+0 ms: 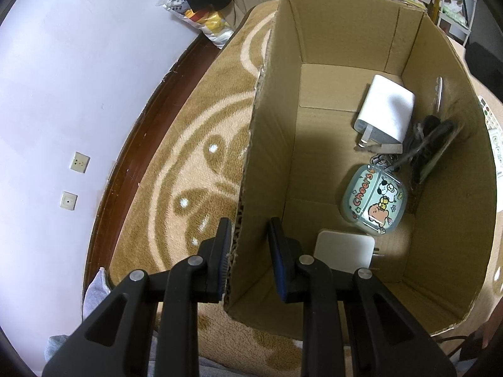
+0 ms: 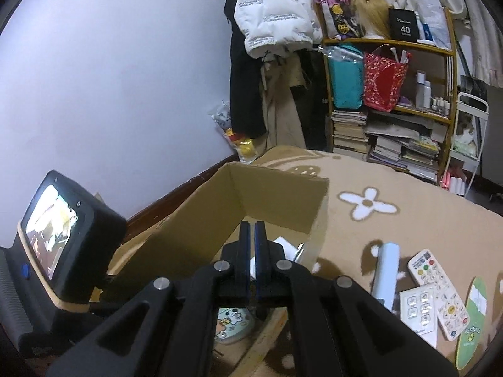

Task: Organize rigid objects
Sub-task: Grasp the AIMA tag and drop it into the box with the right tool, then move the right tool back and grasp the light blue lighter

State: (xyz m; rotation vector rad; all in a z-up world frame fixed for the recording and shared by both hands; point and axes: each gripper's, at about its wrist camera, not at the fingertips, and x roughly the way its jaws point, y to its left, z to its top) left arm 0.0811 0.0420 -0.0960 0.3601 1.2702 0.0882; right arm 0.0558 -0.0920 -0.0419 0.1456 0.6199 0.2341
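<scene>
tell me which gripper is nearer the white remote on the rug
Right. The right gripper hangs shut over the cardboard box, with the white remote on the rug just beside it. The left gripper straddles the box's far wall.

Tan fleece rug [image 2: 393, 188] w/ cream swirl & flower pattern covers the surface, running up to a dark wood baseboard [image 1: 125, 169] at the wall. Cardboard box [image 1: 352, 31] sits directly on the rug, open top, left wall near the rug's edge. Right of the box, straight on the rug: pale blue cylinder [image 2: 386, 270], white remote [image 2: 438, 292] w/ coloured buttons, small white card w/ square buttons [image 2: 419, 311] touching the remote, green oval item [image 2: 471, 320] at far right. Plastic bag w/ yellow stuff [image 1: 204, 19] lies at the rug's far corner by the wall.
</scene>
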